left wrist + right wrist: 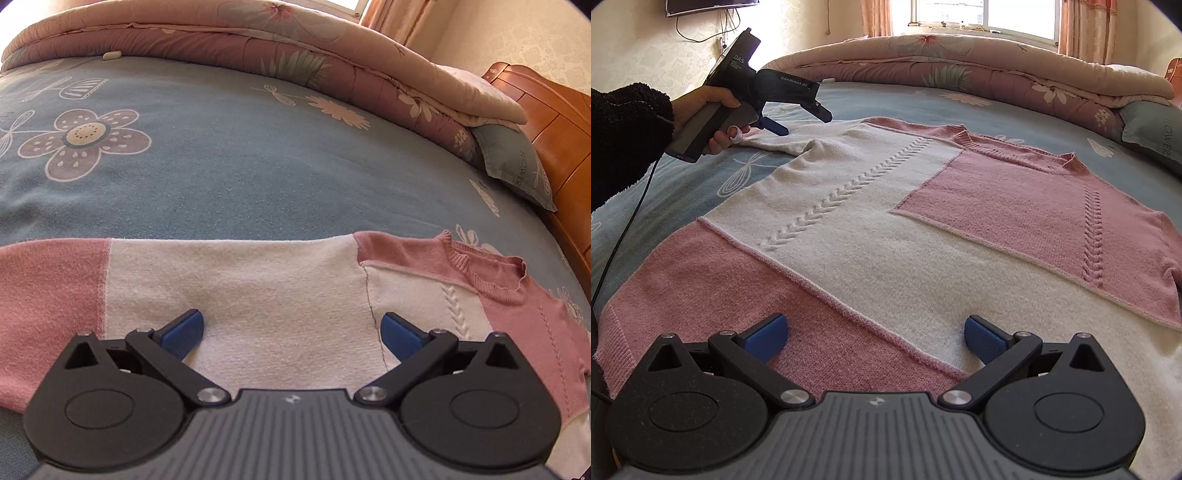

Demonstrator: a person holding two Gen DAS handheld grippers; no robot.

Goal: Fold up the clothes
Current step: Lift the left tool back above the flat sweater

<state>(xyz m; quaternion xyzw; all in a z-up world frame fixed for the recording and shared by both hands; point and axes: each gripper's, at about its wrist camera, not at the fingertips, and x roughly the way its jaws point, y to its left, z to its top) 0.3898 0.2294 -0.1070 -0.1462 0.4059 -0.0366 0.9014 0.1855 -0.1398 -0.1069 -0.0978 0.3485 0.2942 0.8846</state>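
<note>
Both claws gaping, empty: left claw (291,334) at the sleeve, upper left; right claw (875,338) over the hem of the pink-and-cream knit sweater (923,236). Risk, I think: pinching only the top layer, or grabbing the blue floral bedsheet (229,170) too, skews the fold.

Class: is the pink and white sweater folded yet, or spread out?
Spread: the sweater lies flat on the bed, front and neckline exposed.

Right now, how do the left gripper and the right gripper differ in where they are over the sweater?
The left gripper is over the white sleeve; the right gripper is over the sweater's lower body, across the seam between pink and white. Both are open and hold nothing.
</note>
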